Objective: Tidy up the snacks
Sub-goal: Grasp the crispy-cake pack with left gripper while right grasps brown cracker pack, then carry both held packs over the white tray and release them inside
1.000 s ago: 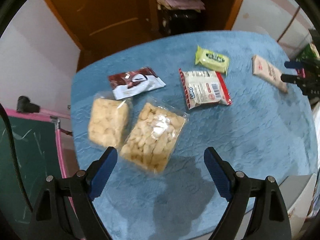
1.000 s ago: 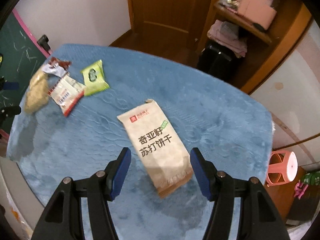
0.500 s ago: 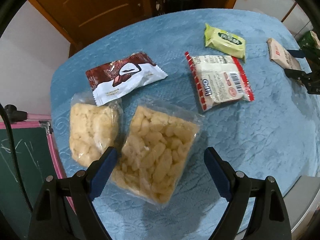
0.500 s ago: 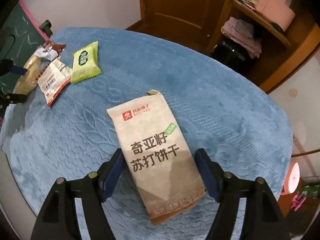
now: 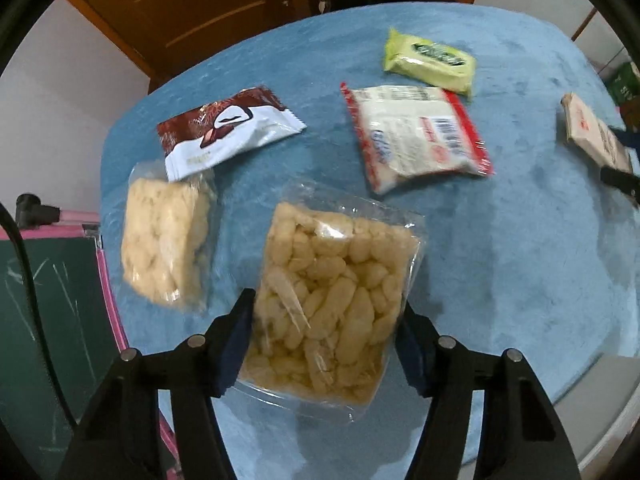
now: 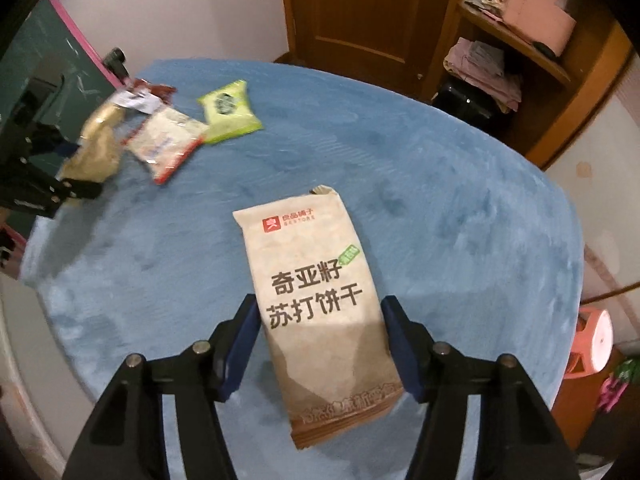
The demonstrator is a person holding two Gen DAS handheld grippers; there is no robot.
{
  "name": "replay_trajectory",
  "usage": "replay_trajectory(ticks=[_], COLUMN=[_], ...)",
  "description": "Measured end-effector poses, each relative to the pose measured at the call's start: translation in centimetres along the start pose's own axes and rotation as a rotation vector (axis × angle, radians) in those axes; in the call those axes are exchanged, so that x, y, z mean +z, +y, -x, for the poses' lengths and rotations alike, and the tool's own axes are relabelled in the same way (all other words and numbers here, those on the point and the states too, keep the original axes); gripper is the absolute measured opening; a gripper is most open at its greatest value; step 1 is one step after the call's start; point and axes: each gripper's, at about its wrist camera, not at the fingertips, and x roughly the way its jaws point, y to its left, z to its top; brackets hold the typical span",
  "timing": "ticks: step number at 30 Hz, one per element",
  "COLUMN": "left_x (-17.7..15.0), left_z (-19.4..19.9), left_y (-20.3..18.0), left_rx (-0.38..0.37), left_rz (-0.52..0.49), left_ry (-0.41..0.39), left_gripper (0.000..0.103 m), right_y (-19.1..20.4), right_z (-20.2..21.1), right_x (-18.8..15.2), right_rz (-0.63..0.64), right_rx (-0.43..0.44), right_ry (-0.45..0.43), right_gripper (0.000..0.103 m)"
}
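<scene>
My left gripper (image 5: 326, 336) is open, its fingers on either side of a clear bag of puffed snacks (image 5: 332, 300) lying on the blue tablecloth (image 5: 520, 240). A second puffed snack bag (image 5: 164, 244), a brown-and-white wrapper (image 5: 228, 130), a red-edged white packet (image 5: 416, 136) and a yellow-green packet (image 5: 430, 58) lie nearby. My right gripper (image 6: 320, 344) is open, its fingers on either side of a tan cracker pack (image 6: 320, 300), which also shows in the left wrist view (image 5: 592, 136).
The round table's edge (image 6: 24, 320) runs close in front of both grippers. A green chalkboard with pink frame (image 5: 52, 300) stands left of the table. A wooden door (image 6: 360, 12), shelves (image 6: 516, 36) and a pink stool (image 6: 596, 340) lie beyond.
Both grippers have moved forward and down. The left gripper's fingers now flank the puffed snack bag, and the right gripper's fingers now flank the cracker pack. The jaws have narrowed.
</scene>
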Motion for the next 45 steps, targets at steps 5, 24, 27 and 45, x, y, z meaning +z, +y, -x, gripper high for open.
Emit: replay_trajectory(ticks=[5,24,27,45], left_x=[-2.6,-21.9,-24.5,-29.6], left_z=[4.6,30.4,31.8,28.5], left_y=[-1.0,-5.2,-5.3,-7.0], left_rx=[-0.027,-0.095,-0.072,-0.007], left_rz=[0.043,0.240,0.253,0.300], left_ry=[-0.072,-0.414,-0.451,-0.402], left_gripper=[0.063,0.063,0.063,0.063], right_y=[2.1,15.9,17.8,24.1], right_z=[4.5,27.4,29.0,30.4], right_x=[-2.6,-9.1,-10.2,-15.4], right_rz=[-0.064,-0.215,-0.216,-0.231], right_rx=[0.043,0.063,0.077,0.053], right_ry=[-0.075,-0.437,-0.457,-0.414], right_gripper=[0.061,0.061,0.061,0.062])
